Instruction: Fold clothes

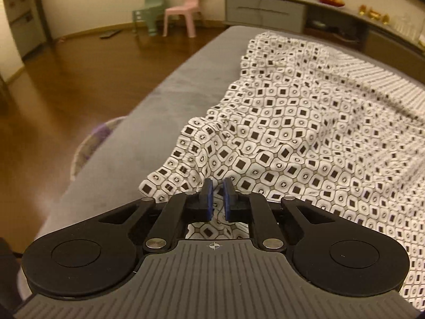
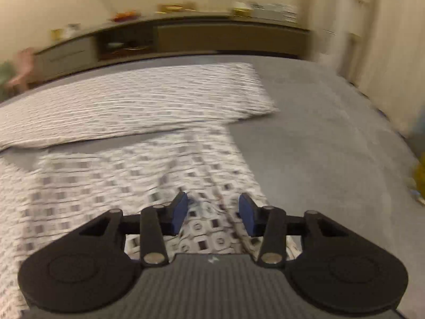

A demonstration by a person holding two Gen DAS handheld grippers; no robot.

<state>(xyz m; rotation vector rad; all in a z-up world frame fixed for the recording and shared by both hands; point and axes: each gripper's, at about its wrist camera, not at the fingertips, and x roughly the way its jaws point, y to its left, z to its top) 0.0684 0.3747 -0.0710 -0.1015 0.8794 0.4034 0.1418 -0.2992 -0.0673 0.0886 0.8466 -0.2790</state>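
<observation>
Black-and-white patterned garment (image 1: 305, 133), squares and rings in a tile print, spread over a grey bed (image 1: 148, 122). Surface reads as a soft grey cover.

Left wrist view: left tool (image 1: 216, 199) low at the near edge of the garment. Blue pads (image 1: 209, 198) nearly together, narrow gap, a ridge of cloth rising between them. Fabric puckers and lifts toward the tips, so the tool looks closed on the garment. Cloth bunched in loose folds ahead, left edge rumpled, bare grey cover beside it to the left.

Right wrist view: heavy motion blur. Right tool (image 2: 213, 214) over the garment (image 2: 127, 175), fingers wide apart, printed cloth visible flat between and below them. No fabric pinched there. Whether the tips touch the cloth cannot be told. A far section of the garment lies folded over as a flat band across the bed (image 2: 332, 146), with a strip of grey showing beneath its near edge at left. Right of the garment, bare cover.

Background, left view: wood floor (image 1: 79, 74), pink chair (image 1: 183, 8) and green chair (image 1: 148, 10) side by side near the wall, long low cabinet (image 1: 265, 10) beyond the foot of the bed, small items on top too small to identify.
</observation>
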